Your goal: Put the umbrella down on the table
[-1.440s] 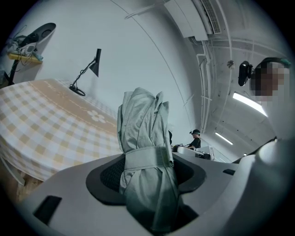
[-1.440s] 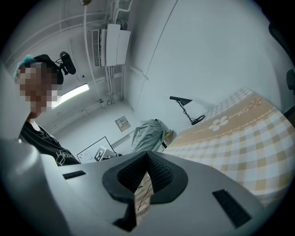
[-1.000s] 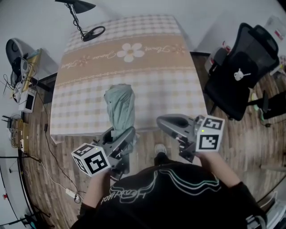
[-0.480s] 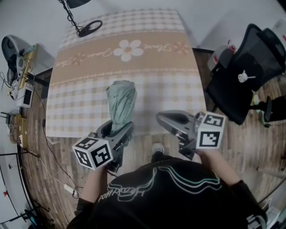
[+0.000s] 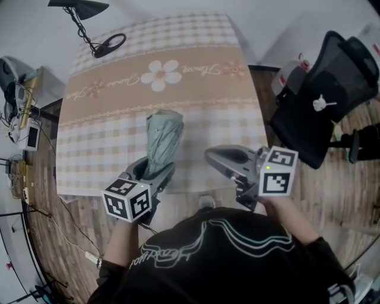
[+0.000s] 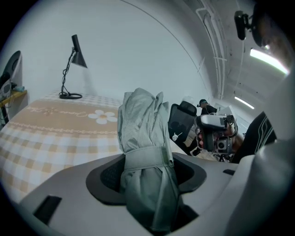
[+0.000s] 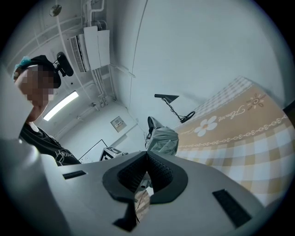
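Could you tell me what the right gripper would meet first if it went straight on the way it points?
Probably the umbrella held in the left gripper, just beyond its shut jaws; depth is unclear.

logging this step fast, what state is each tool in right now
Left tool: closed on the folded umbrella.
Right tool: closed, holding nothing.

One umbrella, one lamp, one chair

Matt cloth umbrella w/ smooth tablecloth, wood floor.
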Tool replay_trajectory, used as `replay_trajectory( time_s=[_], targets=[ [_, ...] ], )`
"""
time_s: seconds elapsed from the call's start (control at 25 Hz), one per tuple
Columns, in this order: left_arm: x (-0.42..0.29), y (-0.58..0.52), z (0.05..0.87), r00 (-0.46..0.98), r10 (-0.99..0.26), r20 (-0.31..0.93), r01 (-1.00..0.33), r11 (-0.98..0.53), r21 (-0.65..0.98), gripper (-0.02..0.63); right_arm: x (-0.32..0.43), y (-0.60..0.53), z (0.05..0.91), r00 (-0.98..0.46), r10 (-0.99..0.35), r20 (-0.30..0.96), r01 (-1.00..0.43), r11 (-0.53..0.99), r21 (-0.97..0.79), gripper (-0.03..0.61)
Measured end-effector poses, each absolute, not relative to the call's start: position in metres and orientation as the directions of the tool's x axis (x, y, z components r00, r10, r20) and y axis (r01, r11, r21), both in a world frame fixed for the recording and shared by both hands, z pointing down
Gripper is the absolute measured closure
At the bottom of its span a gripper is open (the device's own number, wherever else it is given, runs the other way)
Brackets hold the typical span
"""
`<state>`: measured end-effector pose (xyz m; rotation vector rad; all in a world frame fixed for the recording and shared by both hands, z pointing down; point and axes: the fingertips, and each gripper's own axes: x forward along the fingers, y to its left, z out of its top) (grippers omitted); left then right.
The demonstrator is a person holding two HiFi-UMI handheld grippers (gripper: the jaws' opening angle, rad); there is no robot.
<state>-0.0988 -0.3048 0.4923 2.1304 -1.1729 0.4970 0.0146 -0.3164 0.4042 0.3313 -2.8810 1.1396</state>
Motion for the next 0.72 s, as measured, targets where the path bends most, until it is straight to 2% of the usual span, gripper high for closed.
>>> replay_trajectory(
  time_s=[0.32, 0.72],
  targets=[
    [-0.091, -0.322, 0.519, 0.514, -0.544, 0.663, -0.843, -0.461, 0.276, 0.351, 0.020, -0.335, 0.416, -0.972, -0.197, 0.131, -0.233, 0.691, -0.684, 0.566],
    [-0.096, -0.343, 0.562, 0.460, -0.507, 0.729, -0.863, -0.449, 0.231, 0.351, 0.028, -0.347, 0.431, -0.962, -0.214, 0.172, -0.273, 0.672, -0.689, 0.566]
  ],
)
